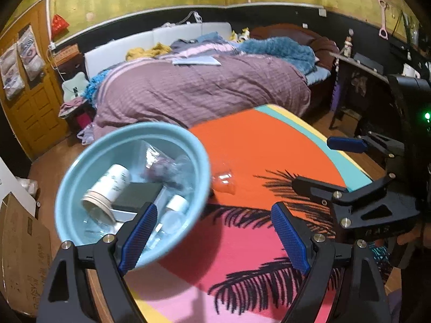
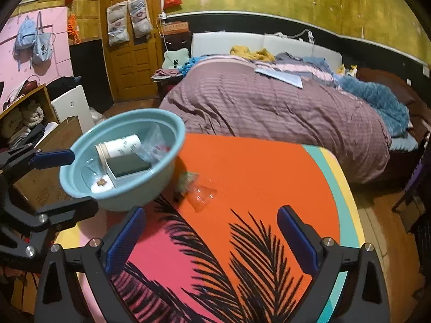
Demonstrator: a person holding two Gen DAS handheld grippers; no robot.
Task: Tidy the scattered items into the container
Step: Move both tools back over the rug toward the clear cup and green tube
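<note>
At the left of the table I find one pale blue basin at the table's edge. I count inside it one white tube on its side, one dark flat box, one small clear bottle with a white cap and one crumpled clear bag; anything beneath these I cannot make out. Most of the tidying therefore looks done.

Just right of the basin, on the orange part of the tabletop, lies one clear plastic cup on its side, with a small greenish scrap touching it, too blurred to identify. I judge these the only loose items left; I see none elsewhere on the table.

My left gripper has its fingers spread wide with nothing between them, one finger over the basin's near rim. My right gripper, further right, is likewise spread and empty, above the palm-leaf print, with the cup just beyond its fingertips.
</note>
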